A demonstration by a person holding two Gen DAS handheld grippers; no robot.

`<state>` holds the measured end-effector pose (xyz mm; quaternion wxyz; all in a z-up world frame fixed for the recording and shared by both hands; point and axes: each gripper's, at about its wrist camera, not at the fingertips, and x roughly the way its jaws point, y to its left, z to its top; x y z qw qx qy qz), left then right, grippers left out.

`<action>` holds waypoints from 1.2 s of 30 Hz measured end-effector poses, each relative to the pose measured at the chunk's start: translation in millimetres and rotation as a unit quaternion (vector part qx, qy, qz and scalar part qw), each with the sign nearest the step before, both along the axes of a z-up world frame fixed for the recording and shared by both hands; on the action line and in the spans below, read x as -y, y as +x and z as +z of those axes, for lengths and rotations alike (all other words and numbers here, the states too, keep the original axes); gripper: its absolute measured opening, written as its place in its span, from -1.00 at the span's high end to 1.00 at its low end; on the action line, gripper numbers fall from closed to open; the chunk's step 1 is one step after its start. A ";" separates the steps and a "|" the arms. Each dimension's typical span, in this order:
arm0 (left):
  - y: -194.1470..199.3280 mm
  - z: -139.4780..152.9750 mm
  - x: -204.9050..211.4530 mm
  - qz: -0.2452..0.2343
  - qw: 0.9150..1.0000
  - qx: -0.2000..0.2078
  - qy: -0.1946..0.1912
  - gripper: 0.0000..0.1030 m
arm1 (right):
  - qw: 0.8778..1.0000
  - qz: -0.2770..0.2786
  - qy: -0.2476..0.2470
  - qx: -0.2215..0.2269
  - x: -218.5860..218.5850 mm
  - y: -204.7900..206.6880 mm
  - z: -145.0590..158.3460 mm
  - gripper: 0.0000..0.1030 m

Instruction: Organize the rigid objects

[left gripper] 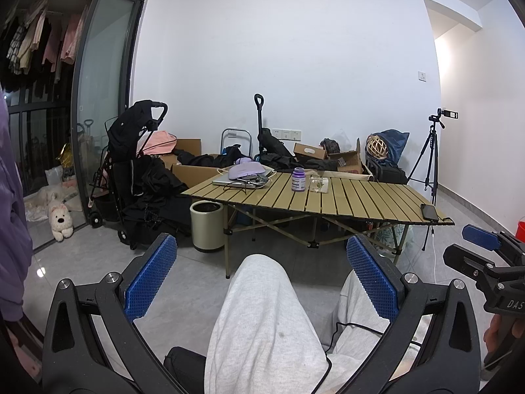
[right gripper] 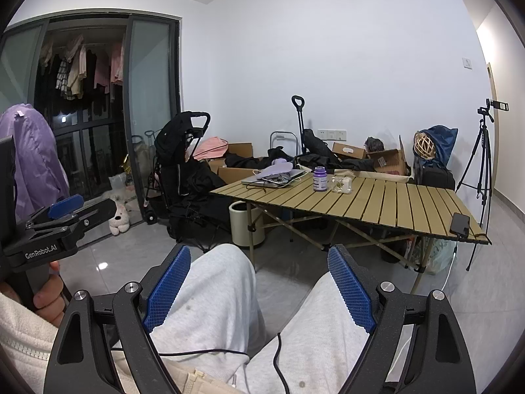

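Both grippers hung low over the seated person's knees, well apart from the slatted table (left gripper: 361,197). The left gripper (left gripper: 262,259) and right gripper (right gripper: 259,269) were spread wide, holding nothing. The purple bottle (left gripper: 299,179) stood just beside a clear box (left gripper: 319,185) on the tabletop.

We read "GenRobot.AI" in white on the black body of the left gripper (right gripper: 65,211), seen from the right wrist view. On the right gripper (left gripper: 482,238), from the left wrist view, only "DAS" showed, cut off at the edge. The bottle (left gripper: 299,180) label was too small to read.
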<state>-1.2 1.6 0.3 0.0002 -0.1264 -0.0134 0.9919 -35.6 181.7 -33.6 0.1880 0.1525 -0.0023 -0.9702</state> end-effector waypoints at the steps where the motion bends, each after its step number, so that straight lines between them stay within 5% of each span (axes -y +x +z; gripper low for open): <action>1: 0.0 0.0 -0.1 0.000 1.000 0.000 0.000 -1.00 | 1.000 0.000 0.000 0.001 -0.2 1.6 2.4 -0.74; 36: -1.5 -8.6 0.9 -0.002 1.000 0.006 -0.001 -1.00 | 1.000 0.003 0.000 0.009 0.5 0.6 -1.5 -0.74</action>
